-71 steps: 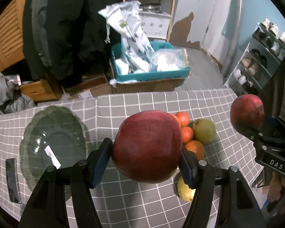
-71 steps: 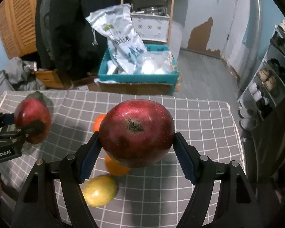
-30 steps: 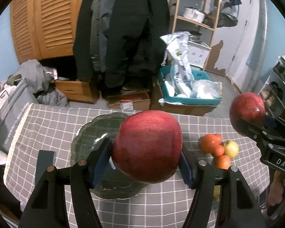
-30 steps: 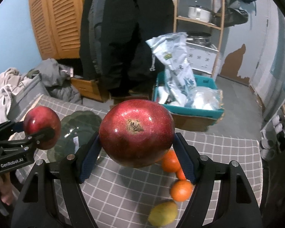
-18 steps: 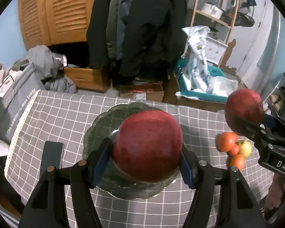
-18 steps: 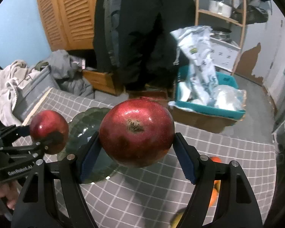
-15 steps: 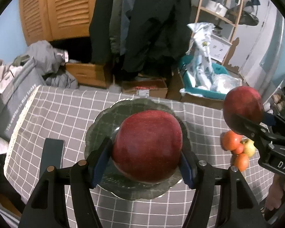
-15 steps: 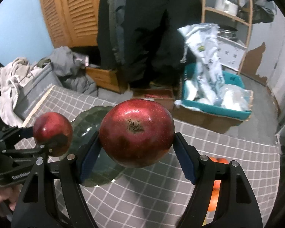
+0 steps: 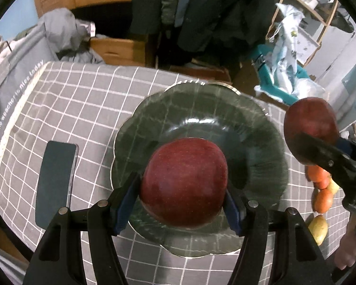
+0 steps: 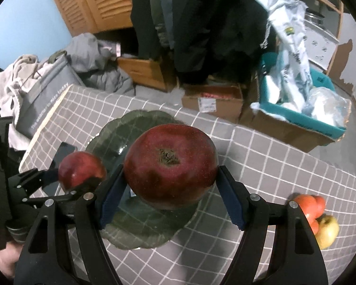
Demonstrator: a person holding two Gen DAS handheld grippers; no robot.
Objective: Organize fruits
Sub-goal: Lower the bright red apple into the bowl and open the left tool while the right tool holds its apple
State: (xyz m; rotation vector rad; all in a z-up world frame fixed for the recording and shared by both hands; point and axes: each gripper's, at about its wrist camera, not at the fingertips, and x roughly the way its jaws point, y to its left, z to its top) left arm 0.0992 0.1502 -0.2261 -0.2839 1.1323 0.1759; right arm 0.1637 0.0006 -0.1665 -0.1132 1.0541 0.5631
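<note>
The left tongs [image 9: 183,185] are spread about as wide as one fruit and pinch a red apple [image 9: 184,182] between their two blue pads [image 9: 127,196], one pad on each side of it. In the left wrist view this apple hangs over the near half of a dark green plate [image 9: 197,116] with a wavy rim; whether it touches the plate I cannot tell. The right tongs [image 10: 170,171] are spread in the same way and pinch a second red apple [image 10: 170,169], whose dried end faces the camera. In the right wrist view this second apple is above the right part of the plate [image 10: 140,228], and the left tongs [image 10: 81,177] come in from the left, low and nearly level, with a hand [image 10: 2,260] partly seen at the lower left edge. In the left wrist view the right tongs [image 9: 311,133] enter from the right edge, and their apple is over the right rim of the plate. The plate lies on a desk covered by a grey cloth with white squares [image 9: 83,99]. A dark flat phone [image 9: 55,179] lies on the cloth just left of the plate. To the right of the plate, well apart from it, a few orange fruits [image 10: 311,205] and a yellow-green fruit [image 10: 327,230] sit close together. Behind the desk, on the floor, I see a cardboard box [image 10: 212,99], a teal box with plastic bags [image 10: 303,109], and dark coats [image 10: 201,19] that hang before a wooden louvre door [image 10: 90,2].
</note>
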